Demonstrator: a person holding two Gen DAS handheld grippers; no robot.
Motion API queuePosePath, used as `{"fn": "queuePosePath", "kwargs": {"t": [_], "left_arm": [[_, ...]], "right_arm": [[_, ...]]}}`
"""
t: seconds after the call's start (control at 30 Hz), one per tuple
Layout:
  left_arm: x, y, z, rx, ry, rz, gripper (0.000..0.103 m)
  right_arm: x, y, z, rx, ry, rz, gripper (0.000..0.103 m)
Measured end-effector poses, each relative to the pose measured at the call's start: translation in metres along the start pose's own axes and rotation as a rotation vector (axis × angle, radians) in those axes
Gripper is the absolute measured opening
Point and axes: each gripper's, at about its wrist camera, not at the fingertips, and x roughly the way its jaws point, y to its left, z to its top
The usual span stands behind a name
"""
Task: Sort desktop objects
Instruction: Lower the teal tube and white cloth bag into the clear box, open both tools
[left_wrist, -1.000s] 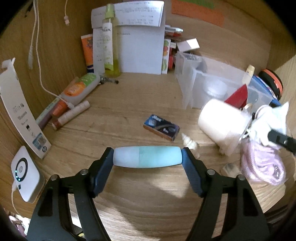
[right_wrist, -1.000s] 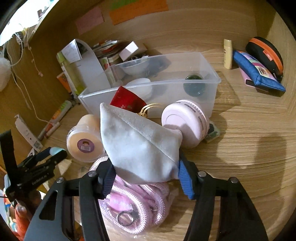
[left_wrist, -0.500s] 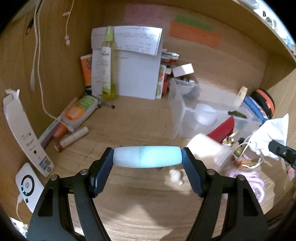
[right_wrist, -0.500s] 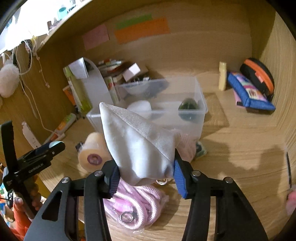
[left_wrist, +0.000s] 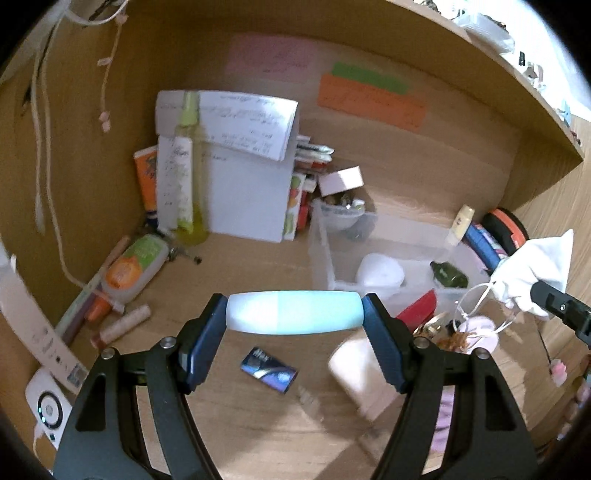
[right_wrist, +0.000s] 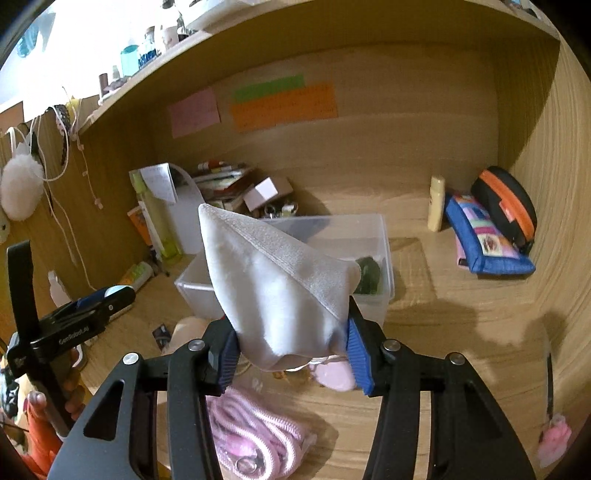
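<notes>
A: What is the left gripper (left_wrist: 294, 314) doing?

B: It is squeezing a pale blue tube (left_wrist: 294, 313) by its two ends, so the tube is lying sideways between the pads. It is hanging in the air above the wooden desk (left_wrist: 236, 424).

A: Why hold it by the ends?

B: I think the round sides would be slipping out. The flat ends are giving the pads something to push on.

A: What is lying under it?

B: A little dark blue box (left_wrist: 269, 374) is sitting on the desk at about 6 o'clock from the tube. A clear plastic bin (left_wrist: 325, 251) is standing at about 2 o'clock. I am guessing things are going in there, because a white lid and a dark bottle are already lying inside.

A: And the right gripper (right_wrist: 291, 354)?

B: It is pinching the bottom of a soft white pouch (right_wrist: 273, 291), so the pouch is sticking up like a tent. The bin is sitting right behind it, at 12 o'clock. A pink rope bundle (right_wrist: 251, 432) is lying on the desk below, at 7 o'clock.
</notes>
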Motion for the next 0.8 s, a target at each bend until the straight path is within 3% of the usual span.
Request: {"fn": "queuePosePath", "kwargs": {"t": [0.43,0.8], "left_arm": [[0.021,-0.028,0.038,0.060,-0.007,-0.046,0.073],[0.072,-0.046,0.055,0.121,0.078,-0.038,0.073]], "right_arm": [[0.000,-0.006,0.029,-0.025,-0.049,-0.011,0.046],[0.038,-0.021,0.047,-0.022,-0.015,-0.017,0.047]]}}
